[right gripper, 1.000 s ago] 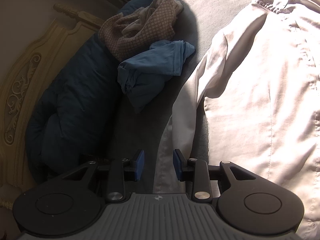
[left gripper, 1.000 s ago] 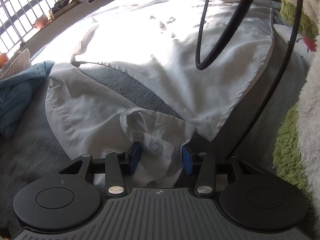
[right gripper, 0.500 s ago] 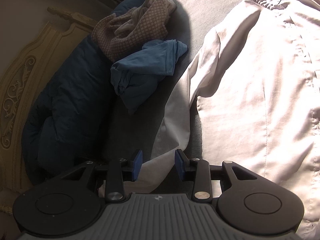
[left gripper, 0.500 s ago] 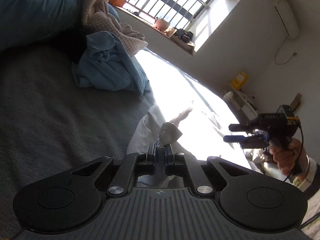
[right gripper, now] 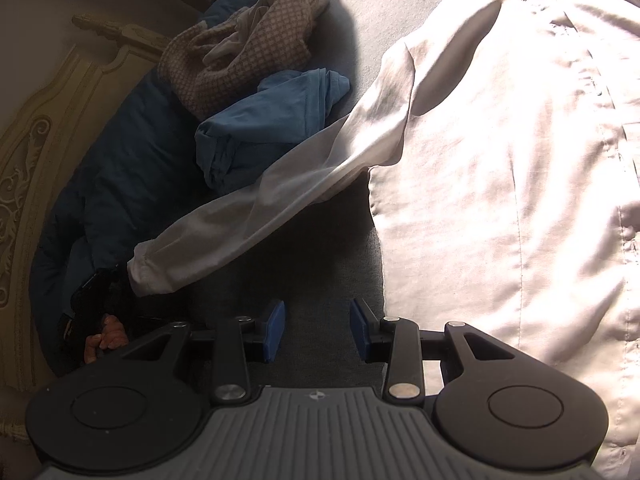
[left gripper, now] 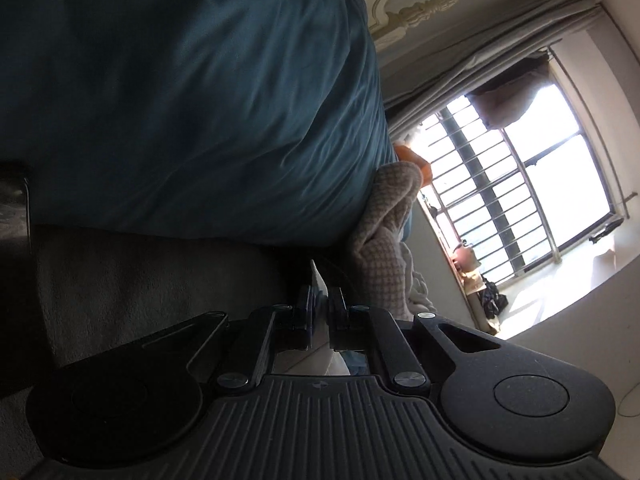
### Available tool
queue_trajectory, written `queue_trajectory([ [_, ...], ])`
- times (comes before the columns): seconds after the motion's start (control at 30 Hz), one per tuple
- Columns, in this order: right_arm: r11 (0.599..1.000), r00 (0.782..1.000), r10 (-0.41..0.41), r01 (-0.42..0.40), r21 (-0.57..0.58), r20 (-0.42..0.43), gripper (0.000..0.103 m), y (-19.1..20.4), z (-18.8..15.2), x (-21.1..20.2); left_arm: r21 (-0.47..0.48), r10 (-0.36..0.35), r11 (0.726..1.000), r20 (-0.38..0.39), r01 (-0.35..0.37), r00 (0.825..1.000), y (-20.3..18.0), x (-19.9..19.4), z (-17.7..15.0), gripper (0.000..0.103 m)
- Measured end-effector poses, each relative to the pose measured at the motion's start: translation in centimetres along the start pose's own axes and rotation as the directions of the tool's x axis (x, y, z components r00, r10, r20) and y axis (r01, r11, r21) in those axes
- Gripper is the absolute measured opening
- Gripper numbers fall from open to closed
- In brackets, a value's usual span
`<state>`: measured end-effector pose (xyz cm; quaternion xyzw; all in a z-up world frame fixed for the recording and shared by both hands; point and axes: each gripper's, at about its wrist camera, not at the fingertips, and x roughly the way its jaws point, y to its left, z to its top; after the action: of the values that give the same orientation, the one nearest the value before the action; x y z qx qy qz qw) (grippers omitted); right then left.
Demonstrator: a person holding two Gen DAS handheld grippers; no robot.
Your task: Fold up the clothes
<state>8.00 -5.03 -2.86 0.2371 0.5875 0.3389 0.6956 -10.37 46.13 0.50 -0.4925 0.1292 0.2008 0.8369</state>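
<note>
A white shirt lies spread on the grey bed cover, bright in sunlight. Its sleeve stretches taut to the left, away from the body. The cuff ends at my left gripper, held by a hand. In the left wrist view that left gripper is shut on a thin edge of white cuff cloth. My right gripper hovers open over bare cover just left of the shirt's side hem, with nothing between its blue pads.
A dark blue duvet lies along the carved cream headboard. A checked beige garment and a crumpled blue garment sit beside the sleeve. In the left wrist view a barred window fills the right.
My left gripper closed on the cuff, then swung out toward the duvet, pulling the sleeve straight to the left. My right gripper drifted slightly and stays open.
</note>
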Motion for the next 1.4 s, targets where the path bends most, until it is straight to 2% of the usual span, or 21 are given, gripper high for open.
queue_trajectory([
  [0.23, 1.0, 1.0, -0.005, 0.006, 0.019, -0.019, 0.039, -0.9, 0.4, 1.0, -0.001, 0.094, 0.996, -0.003, -0.094, 0.996, -0.4, 2.7, 1.2, 0.005],
  [0.27, 1.0, 1.0, -0.006, 0.006, 0.021, -0.022, 0.039, -1.1, 0.5, 1.2, 0.023, 0.104, 0.994, -0.011, -0.104, 0.995, -0.5, 3.0, 1.1, 0.006],
  [0.3, 1.0, 1.0, -0.005, 0.006, 0.023, -0.025, 0.039, -1.2, 0.6, 1.3, 0.062, 0.126, 0.99, -0.01, -0.125, 0.992, -0.8, 3.2, 0.9, 0.006],
  [0.37, 1.0, 1.0, -0.005, 0.006, 0.026, -0.029, 0.039, -1.4, 0.7, 1.5, 0.181, 0.149, 0.973, -0.015, -0.143, 0.989, -1.8, 3.3, -0.1, 0.015],
  [0.4, 1.0, 1.0, -0.004, 0.005, 0.028, -0.03, 0.039, -1.5, 0.8, 1.6, 0.241, 0.159, 0.959, -0.017, -0.151, 0.987, -2.3, 3.3, -0.7, 0.024],
  [0.43, 1.0, 0.999, -0.003, 0.004, 0.03, -0.032, 0.039, -1.7, 0.8, 1.7, 0.298, 0.155, 0.945, -0.035, -0.138, 0.987, -2.9, 3.2, -1.7, 0.032],
  [0.5, 0.999, 0.999, -0.005, 0.006, 0.035, -0.037, 0.039, -1.9, 0.9, 1.9, 0.408, 0.144, 0.907, -0.078, -0.1, 0.986, -4.2, 3.1, -4.0, 0.036],
  [0.53, 0.999, 0.999, -0.005, 0.007, 0.036, -0.039, 0.039, -2.1, 0.9, 2.1, 0.487, 0.142, 0.87, -0.104, -0.074, 0.984, -4.8, 2.9, -5.4, 0.038],
  [0.6, 0.999, 0.999, -0.007, 0.009, 0.039, -0.044, 0.039, -2.3, 1.0, 2.3, 0.639, 0.144, 0.769, -0.156, -0.011, 0.977, -5.8, 2.5, -8.4, 0.046],
  [0.63, 0.999, 0.999, -0.009, 0.011, 0.04, -0.046, 0.039, -2.4, 1.1, 2.4, 0.712, 0.159, 0.702, -0.161, 0.003, 0.974, -6.4, 2.2, -10.1, 0.052],
  [0.7, 0.999, 0.999, -0.01, 0.012, 0.042, -0.047, 0.039, -2.6, 1.2, 2.5, 0.828, 0.187, 0.56, -0.167, 0.034, 0.968, -7.1, 1.6, -13.6, 0.055],
  [0.8, 0.999, 0.999, -0.012, 0.015, 0.049, -0.05, 0.039, -3.0, 1.3, 2.6, 0.932, 0.218, 0.348, -0.184, 0.1, 0.959, -7.3, 0.7, -18.7, 0.055],
  [0.9, 0.998, 0.998, -0.015, 0.018, 0.053, -0.06, 0.039, -3.2, 1.3, 3.0, 0.983, 0.243, 0.156, -0.138, 0.102, 0.96, -6.3, 0.4, -21.9, 0.055],
  [0.97, 0.998, 0.997, -0.017, 0.02, 0.052, -0.069, 0.039, -3.3, 1.2, 3.2, 0.995, 0.26, 0.062, -0.094, 0.08, 0.961, -5.5, 0.4, -23.3, 0.055],
  [1.03, 0.999, 0.997, -0.013, 0.017, 0.049, -0.07, 0.039, -3.2, 1.2, 3.2, 0.996, 0.282, 0.049, -0.079, 0.068, 0.956, -4.7, 0.7, -23.4, 0.055],
  [1.2, 0.998, 0.998, -0.015, 0.019, 0.057, -0.062, 0.039, -3.4, 1.2, 3.0, 0.986, 0.332, 0.164, -0.07, 0.016, 0.941, -3.4, 2.1, -21.6, 0.055],
  [1.3, 0.998, 0.997, -0.024, 0.029, 0.064, -0.069, 0.039, -3.5, 1.2, 3.3, 0.981, 0.346, 0.195, -0.051, -0.018, 0.937, -2.7, 2.5, -20.7, 0.055],
  [1.4, 0.998, 0.996, -0.031, 0.035, 0.056, -0.082, 0.039, -3.3, 1.0, 3.5, 0.97, 0.362, 0.24, -0.052, -0.04, 0.931, -2.0, 3.0, -19.8, 0.056],
])
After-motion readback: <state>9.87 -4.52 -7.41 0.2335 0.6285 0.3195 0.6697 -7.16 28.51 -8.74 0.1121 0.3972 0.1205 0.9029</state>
